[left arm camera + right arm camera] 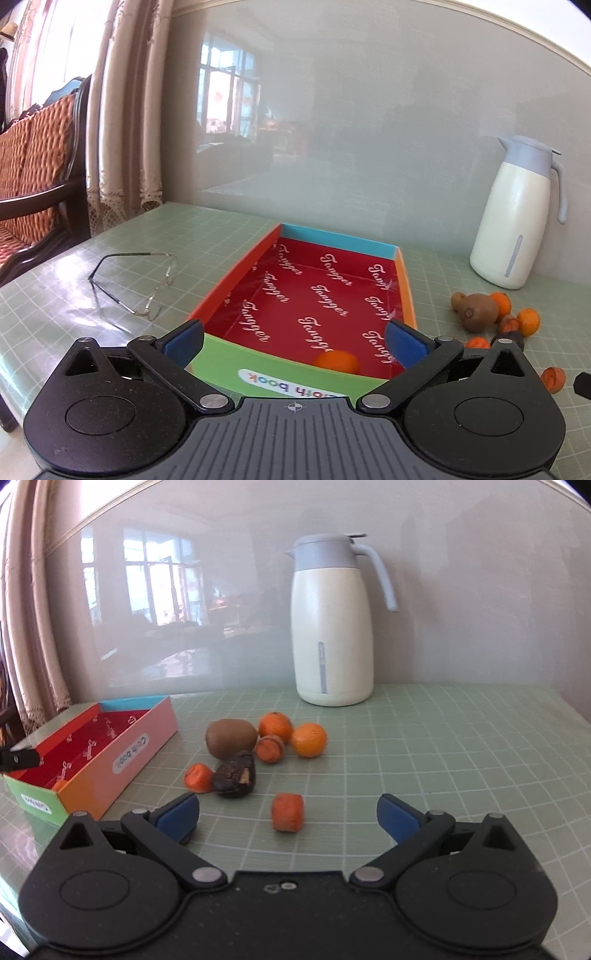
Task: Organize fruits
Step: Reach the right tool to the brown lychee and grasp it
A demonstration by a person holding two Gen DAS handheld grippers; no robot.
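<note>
Left gripper (293, 338): jaws spread wide, nothing between the pads; poised over the near end of the box.

Right gripper (288, 814): jaws wide, empty; aimed at the loose fruit on the desk (461, 738).

Box (236, 273): open, shallow, red printed floor, coloured walls; directly ahead of the left gripper, to the left of the right gripper.

Small orange fruit (338, 360): inside the box, at the near wall, just ahead of the left gripper. The only piece seen stored.

Orange chunk (288, 812): on the desk, closest to the right gripper, just ahead and between its jaws' line, not touched.

Fruit cluster, further ahead of the right gripper: kiwi (231, 738), two whole oranges (309, 740), a dark fruit (236, 773), two more orange pieces (199, 777).

Progress, as judged: early; one piece boxed, roughly seven left outside.

Also present: thermos jug (332, 627) behind the cluster; spectacles (147, 284) left of the box.

Unclear: the dark fruit's kind; whether the orange pieces are peeled or cut; the box's near corners, masked by the left gripper; box contents in the right view, mostly hidden by its wall.
</note>
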